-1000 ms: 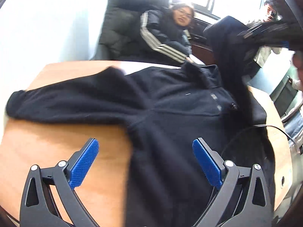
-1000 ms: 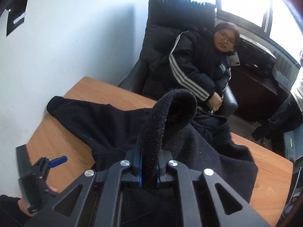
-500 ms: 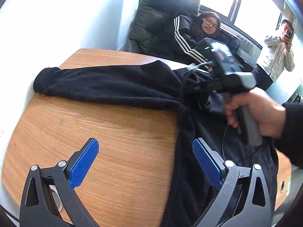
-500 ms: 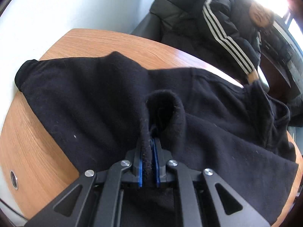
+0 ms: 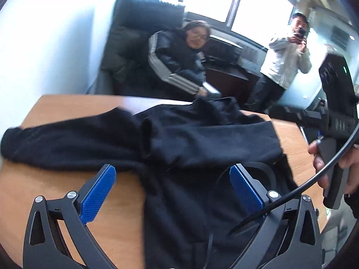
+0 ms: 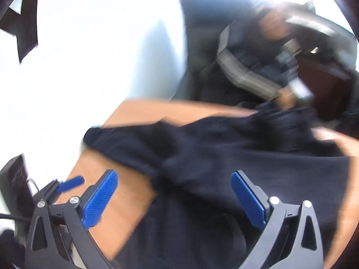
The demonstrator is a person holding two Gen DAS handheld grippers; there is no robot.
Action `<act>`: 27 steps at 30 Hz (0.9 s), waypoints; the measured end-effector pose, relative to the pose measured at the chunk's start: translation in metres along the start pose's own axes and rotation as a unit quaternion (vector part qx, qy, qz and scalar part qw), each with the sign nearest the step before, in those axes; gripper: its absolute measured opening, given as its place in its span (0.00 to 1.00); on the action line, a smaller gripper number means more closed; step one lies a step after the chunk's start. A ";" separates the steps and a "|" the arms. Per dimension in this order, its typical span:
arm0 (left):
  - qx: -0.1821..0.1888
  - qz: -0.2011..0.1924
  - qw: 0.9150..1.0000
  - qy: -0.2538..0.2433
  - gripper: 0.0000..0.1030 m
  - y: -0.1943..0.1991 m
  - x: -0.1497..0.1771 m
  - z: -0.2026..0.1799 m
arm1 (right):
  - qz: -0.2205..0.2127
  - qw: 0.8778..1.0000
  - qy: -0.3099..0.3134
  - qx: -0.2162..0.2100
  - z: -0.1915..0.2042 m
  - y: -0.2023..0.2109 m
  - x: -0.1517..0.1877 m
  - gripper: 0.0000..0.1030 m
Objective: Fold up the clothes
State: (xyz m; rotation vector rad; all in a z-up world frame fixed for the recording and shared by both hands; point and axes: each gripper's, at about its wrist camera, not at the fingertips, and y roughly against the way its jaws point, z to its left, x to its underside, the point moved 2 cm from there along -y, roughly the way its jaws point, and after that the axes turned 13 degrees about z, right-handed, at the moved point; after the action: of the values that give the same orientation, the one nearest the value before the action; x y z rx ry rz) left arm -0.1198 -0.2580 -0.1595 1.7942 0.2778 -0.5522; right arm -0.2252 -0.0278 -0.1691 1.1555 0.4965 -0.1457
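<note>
A black fleece jacket [image 5: 190,148] lies spread on the wooden table [image 5: 67,183]. Its right sleeve is folded across the chest, its cuff [image 5: 147,139] near the middle. The other sleeve [image 5: 56,143] stretches out to the left. My left gripper [image 5: 171,190] is open and empty above the jacket's lower body. My right gripper [image 6: 174,192] is open and empty above the jacket [image 6: 224,161]; this view is blurred by motion. The right gripper's body [image 5: 336,130], held in a hand, shows at the right edge of the left wrist view. The left gripper's blue pad [image 6: 70,183] shows at the lower left.
A person in a striped black jacket [image 5: 179,60] sits in a black armchair [image 5: 139,35] behind the table. Another person [image 5: 285,60] stands at the back right holding a phone. A white wall [image 5: 44,44] runs along the left. A cable [image 5: 314,179] hangs across the right side.
My right gripper has let go of the sleeve cuff, opened and pulled back and up. The sleeve now rests folded across the chest. My left gripper has stayed open and tilted toward the jacket.
</note>
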 end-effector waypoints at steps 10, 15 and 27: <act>0.046 0.088 0.989 -0.110 1.00 -0.140 -0.046 -0.062 | 0.065 0.985 0.033 0.158 -0.161 -0.035 0.084 0.95; 0.031 0.158 0.985 -0.057 0.99 -0.199 -0.035 -0.027 | 0.089 0.982 0.023 0.164 -0.184 -0.069 0.115 0.78; 0.008 0.167 0.983 -0.074 1.00 -0.176 0.015 -0.036 | 0.059 0.982 -0.033 0.177 -0.204 -0.007 0.143 0.91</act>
State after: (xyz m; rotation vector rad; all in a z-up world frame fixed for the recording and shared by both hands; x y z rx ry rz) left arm -0.1801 -0.1733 -0.3073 1.7572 -0.1300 -0.4433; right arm -0.1626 0.1731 -0.3022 1.5193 0.3503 -0.1729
